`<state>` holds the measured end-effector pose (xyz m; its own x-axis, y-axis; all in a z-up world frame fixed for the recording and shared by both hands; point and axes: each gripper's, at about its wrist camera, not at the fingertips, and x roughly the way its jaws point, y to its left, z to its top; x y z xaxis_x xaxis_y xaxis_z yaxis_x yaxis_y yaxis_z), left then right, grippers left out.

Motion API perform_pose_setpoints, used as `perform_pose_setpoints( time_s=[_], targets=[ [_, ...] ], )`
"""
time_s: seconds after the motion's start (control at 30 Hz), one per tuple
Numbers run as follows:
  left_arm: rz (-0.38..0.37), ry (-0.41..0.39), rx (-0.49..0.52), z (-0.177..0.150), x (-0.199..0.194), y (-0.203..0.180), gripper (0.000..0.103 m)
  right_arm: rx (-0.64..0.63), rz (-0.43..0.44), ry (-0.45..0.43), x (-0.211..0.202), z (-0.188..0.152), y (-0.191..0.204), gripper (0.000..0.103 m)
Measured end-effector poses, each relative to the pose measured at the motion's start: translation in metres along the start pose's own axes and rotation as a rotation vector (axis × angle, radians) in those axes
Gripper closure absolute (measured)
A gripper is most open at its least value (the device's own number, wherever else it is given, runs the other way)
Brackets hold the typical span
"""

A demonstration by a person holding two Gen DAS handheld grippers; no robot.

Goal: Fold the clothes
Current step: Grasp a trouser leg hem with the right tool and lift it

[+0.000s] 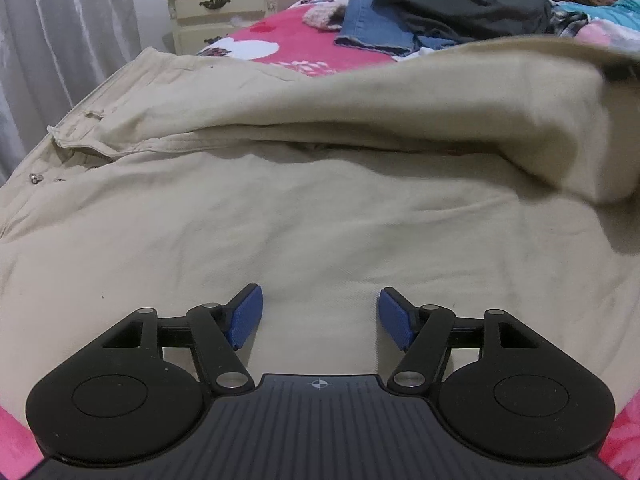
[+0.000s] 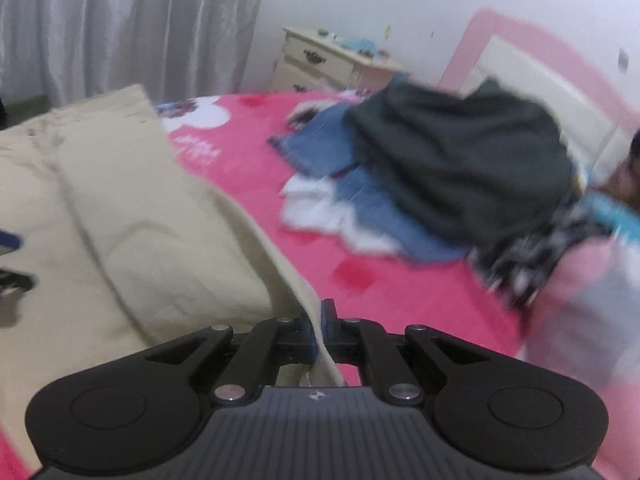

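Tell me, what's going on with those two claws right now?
Right gripper shut on beige trousers' edge. Left gripper open above the cloth, holding nothing. Unfolded clothes pile farther up the bed, not in the way.

Beige trousers lie spread across a pink bed, waistband and metal button at the left, one part lifted and folding over the rest. Beyond them sits a heap of clothes: dark grey, blue denim, white.

i can read no text from here. white lettering on the pink bedsheet is too blurred, and each gripper body carries only a small round mark.
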<state>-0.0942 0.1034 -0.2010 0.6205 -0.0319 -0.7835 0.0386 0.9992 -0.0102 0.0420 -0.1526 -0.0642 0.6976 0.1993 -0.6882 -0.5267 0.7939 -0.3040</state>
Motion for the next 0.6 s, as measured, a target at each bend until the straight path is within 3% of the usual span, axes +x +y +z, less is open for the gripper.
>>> perform_pose_setpoints(
  time_s=[0.17,0.3,0.43,0.5,0.6],
  targets=[
    [-0.003,-0.005,0.013,-0.002,-0.001,-0.001,0.038,-0.115,-0.096,0.02,0.044,0.037,-0.012,0.1],
    [-0.013,-0.008,0.032,-0.004,-0.003,0.001,0.038,-0.143,-0.138,0.114,0.104,0.032,-0.01,0.1],
    [-0.024,0.015,0.036,0.002,-0.011,0.01,0.038,-0.09,-0.115,0.189,0.152,0.007,-0.004,0.1],
    [-0.053,0.0,-0.001,0.013,-0.023,0.023,0.038,-0.069,-0.076,0.224,0.164,-0.007,0.0,0.1],
    [-0.088,-0.067,-0.096,0.045,-0.038,0.054,0.037,-0.09,-0.052,0.204,0.166,-0.016,0.002,0.1]
  ],
)
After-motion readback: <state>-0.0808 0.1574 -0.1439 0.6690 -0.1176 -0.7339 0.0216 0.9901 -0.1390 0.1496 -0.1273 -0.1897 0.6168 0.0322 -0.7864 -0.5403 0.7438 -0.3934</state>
